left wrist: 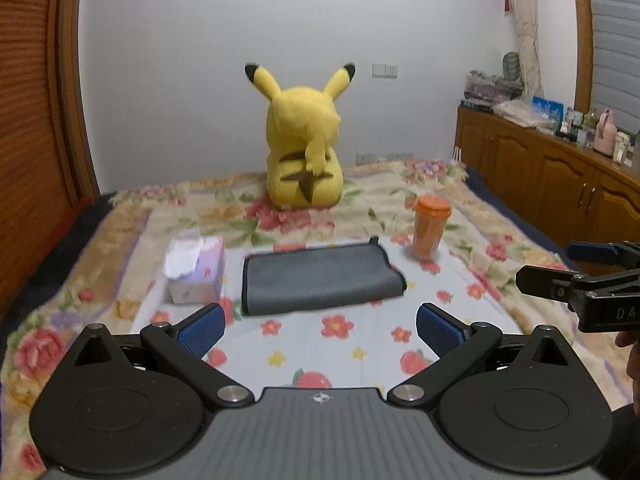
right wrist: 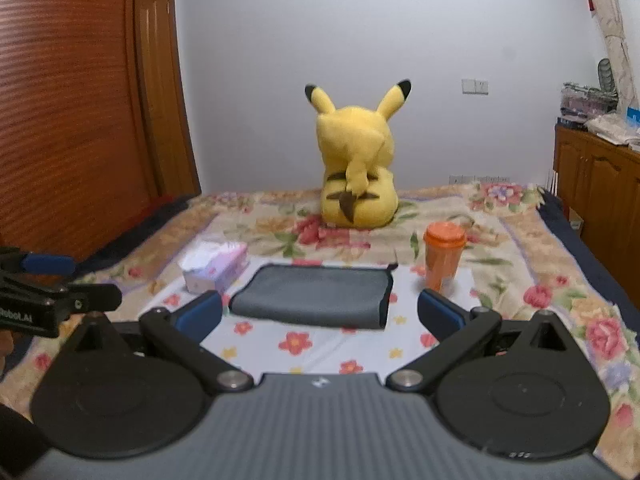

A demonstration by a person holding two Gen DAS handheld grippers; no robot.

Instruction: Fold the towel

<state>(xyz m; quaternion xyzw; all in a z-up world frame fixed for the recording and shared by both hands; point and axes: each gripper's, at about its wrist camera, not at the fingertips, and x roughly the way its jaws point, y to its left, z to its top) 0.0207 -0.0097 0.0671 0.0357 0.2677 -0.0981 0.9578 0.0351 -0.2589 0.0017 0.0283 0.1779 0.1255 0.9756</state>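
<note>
Lying folded on the flowered blanket [left wrist: 472,248], the gray towel [left wrist: 320,278] sits between a tissue box [left wrist: 196,270] on the left and an orange cup [left wrist: 430,226] on the right. Farther back sits a yellow plush toy [left wrist: 304,140]. Both the left gripper [left wrist: 320,330] and right gripper [right wrist: 320,316] hover near the towel's near edge, spread wide and empty.

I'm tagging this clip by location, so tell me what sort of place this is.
Most likely a bedroom in a home. The towel lies on a bed covered by a flowered blanket, a plush toy sits at the far end, and a wooden cabinet crowded with household things lines the wall.
</note>
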